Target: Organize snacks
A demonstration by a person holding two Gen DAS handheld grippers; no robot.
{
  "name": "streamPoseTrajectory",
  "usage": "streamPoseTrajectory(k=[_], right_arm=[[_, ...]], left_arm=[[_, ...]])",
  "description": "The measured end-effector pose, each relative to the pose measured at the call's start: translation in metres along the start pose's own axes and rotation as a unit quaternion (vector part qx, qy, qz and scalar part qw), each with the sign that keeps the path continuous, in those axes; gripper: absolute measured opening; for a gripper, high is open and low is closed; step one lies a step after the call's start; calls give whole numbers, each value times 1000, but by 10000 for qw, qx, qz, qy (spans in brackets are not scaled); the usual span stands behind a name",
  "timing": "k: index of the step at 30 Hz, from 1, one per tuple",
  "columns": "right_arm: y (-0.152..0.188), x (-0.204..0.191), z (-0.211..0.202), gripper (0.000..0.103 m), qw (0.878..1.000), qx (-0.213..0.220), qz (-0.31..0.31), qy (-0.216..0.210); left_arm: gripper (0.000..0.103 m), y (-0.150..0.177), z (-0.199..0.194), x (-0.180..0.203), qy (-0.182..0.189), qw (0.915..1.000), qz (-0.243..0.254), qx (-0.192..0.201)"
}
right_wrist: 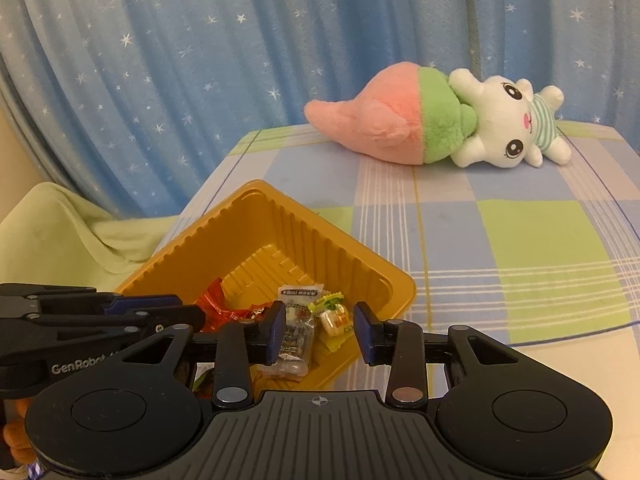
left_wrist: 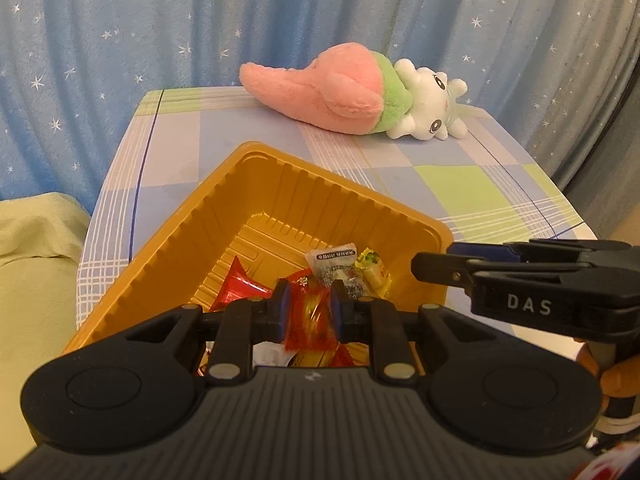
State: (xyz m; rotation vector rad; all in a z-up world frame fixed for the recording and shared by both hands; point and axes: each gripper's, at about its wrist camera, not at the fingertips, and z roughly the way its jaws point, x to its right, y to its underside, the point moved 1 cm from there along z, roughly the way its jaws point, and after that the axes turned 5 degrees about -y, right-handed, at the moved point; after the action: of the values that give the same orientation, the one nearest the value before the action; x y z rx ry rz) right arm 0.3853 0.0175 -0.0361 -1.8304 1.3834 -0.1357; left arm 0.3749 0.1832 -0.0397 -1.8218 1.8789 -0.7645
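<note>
Across the top of both views I see a blue curtain (left_wrist: 120,40) dotted with white stars, hanging behind everything. Below it, filling the middle and right of the frame, sits my checked tablecloth (right_wrist: 520,240) in blue, green and grey squares. Near its far edge, in the upper centre of the left wrist view, a plush toy (left_wrist: 340,96) lies on its side: pink and green body, white face.

Lower centre of each frame holds the ribbed orange tray (left_wrist: 280,188), one corner pointing away from me. Several snacks lie in its near part: a clear grey-printed packet (right_wrist: 296,328), a small yellow-green candy (right_wrist: 334,316) just beside it, and red wrappers (right_wrist: 216,304) to the left.

My left gripper (left_wrist: 309,310) is clenched on a red snack packet (left_wrist: 310,320), blue pads pressing both sides, held over the tray's near end. My right gripper (right_wrist: 320,330) stands released, pads apart, with the clear packet and the candy seen between them but ungripped.
</note>
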Motion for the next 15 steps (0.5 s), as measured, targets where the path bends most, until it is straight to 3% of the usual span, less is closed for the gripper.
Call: streamPoseTrajectory(k=[3, 9, 13, 15], right_arm=[[1, -1, -5, 41, 10000, 35, 45, 46], [8, -6, -19, 62, 9996, 167, 194, 156], [15, -11, -31, 74, 9993, 192, 269, 183], [20, -15, -37, 79, 9992, 207, 280, 215]], left_arm=[[20, -1, -1, 0, -26, 10000, 28, 32], [35, 1, -10, -4, -35, 10000, 2, 90], [58, 6, -22, -7, -121, 9999, 1, 122], [59, 12, -31, -9, -169, 9997, 23, 157]])
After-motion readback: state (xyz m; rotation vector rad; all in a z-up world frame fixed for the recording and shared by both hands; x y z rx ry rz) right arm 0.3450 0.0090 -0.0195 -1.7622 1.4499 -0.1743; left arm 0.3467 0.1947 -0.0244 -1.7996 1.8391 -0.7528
